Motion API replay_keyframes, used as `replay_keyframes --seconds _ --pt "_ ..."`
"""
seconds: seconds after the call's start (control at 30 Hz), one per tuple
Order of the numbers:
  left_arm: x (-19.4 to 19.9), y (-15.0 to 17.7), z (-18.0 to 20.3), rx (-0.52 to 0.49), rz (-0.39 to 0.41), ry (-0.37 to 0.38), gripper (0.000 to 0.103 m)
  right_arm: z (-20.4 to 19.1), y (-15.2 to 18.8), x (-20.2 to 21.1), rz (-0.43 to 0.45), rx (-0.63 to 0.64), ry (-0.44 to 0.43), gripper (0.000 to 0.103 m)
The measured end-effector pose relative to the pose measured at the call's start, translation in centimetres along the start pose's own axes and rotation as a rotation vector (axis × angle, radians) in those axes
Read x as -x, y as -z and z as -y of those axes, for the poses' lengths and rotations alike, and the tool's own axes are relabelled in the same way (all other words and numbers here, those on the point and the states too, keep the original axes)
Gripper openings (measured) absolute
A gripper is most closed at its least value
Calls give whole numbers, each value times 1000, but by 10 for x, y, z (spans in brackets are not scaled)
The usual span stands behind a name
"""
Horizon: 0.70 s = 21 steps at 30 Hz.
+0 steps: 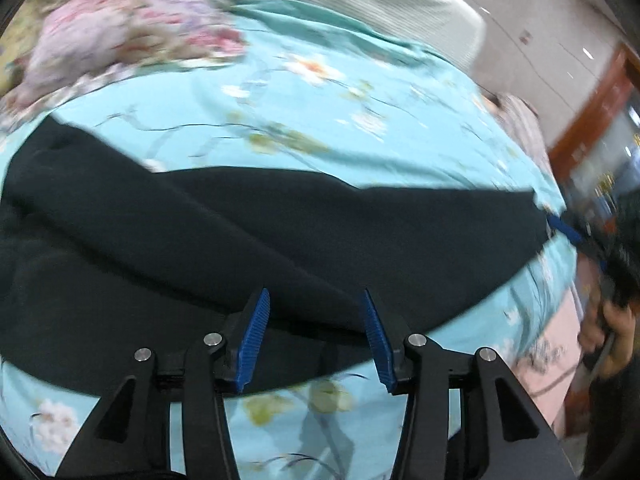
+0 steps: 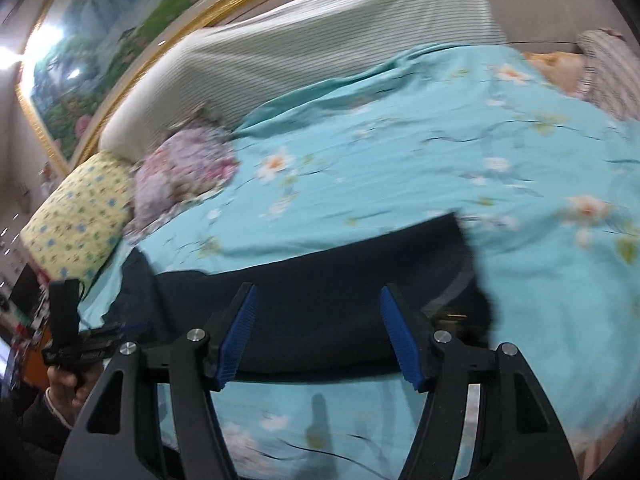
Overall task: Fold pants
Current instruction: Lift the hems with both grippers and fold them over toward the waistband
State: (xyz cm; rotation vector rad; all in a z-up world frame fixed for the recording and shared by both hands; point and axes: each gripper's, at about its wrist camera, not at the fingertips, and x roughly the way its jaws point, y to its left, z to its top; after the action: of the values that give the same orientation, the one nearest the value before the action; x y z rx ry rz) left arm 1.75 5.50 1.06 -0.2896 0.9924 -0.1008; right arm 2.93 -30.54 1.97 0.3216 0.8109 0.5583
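Dark navy pants (image 1: pixel 224 232) lie folded lengthwise across a light blue flowered bedsheet (image 1: pixel 320 120). My left gripper (image 1: pixel 316 300) is open, its blue pads just above the near edge of the pants. In the right wrist view the pants (image 2: pixel 320 280) lie across the bed, a grey stripe near their right end. My right gripper (image 2: pixel 318 298) is open over their near edge, holding nothing. The right gripper also shows at the far right of the left wrist view (image 1: pixel 564 230), beside the end of the pants. The left gripper shows at the left of the right wrist view (image 2: pixel 120 330).
A floral pink pillow (image 2: pixel 184 168) and a yellow flowered pillow (image 2: pixel 76 220) lie at the head of the bed. A pale striped headboard cushion (image 2: pixel 300 44) stands behind them, under a gold-framed painting (image 2: pixel 100 60). The bed's edge is near me.
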Motion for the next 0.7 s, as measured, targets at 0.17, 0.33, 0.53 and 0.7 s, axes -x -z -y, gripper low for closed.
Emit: replay_keyframes --seconds 0.17,0.33,0.53,0.7 --pt "12 -19 -51 132 9 -64 49 -35 4 -29 -53 46 -91 65" --pt "13 -43 -81 208 -8 -125 52 -67 9 -58 -110 84 -172 65" --pt "4 -88 -116 322 -76 -197 53 -118 19 -97 -206 182 -285 65" --pt "-30 -120 -126 312 -244 -273 53 -160 24 -130 -281 264 -375 65"
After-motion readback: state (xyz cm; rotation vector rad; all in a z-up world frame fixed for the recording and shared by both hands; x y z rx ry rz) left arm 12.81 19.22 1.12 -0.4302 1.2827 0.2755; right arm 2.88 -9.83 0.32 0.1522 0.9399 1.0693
